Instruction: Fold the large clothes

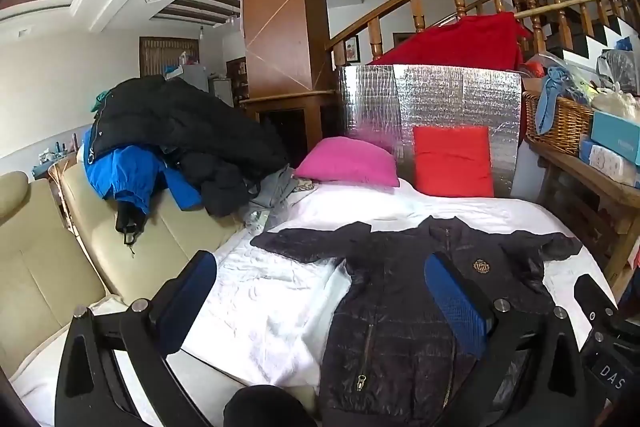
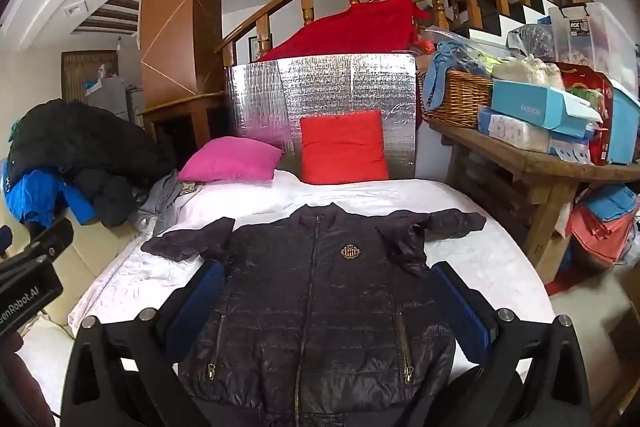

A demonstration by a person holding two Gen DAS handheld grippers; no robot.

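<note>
Right wrist view looks straight down the length of a dark quilted jacket (image 2: 316, 307) that lies face up and zipped on the white sheet of a bed (image 2: 480, 259), collar toward the far pillows and hem nearest me. Both sleeves are spread out sideways, which I judge to be the flat starting layout for folding, so no fold seems made yet. My right gripper (image 2: 328, 303) hangs above the jacket body with its blue-padded jaws wide apart and nothing between them. Left wrist view sits further to the left, so the jacket (image 1: 400, 307) fills only its right half. My left gripper (image 1: 320, 303) is likewise spread open and empty, one pad over bare sheet and the other over the chest of the garment; I judge it is placed to take the sleeve or side edge on that side. Only this view shows the beige sofa (image 1: 48, 267) beside the bed and the full heap of dark and blue coats (image 1: 168, 147) on its back, probably waiting their turn. Only the right view shows the wooden bench (image 2: 560, 167) cluttered with boxes and a wicker basket (image 2: 456, 95). A pink pillow (image 2: 232, 159) and a red pillow (image 2: 344, 147) rest at the head, well apart from the jacket.
</note>
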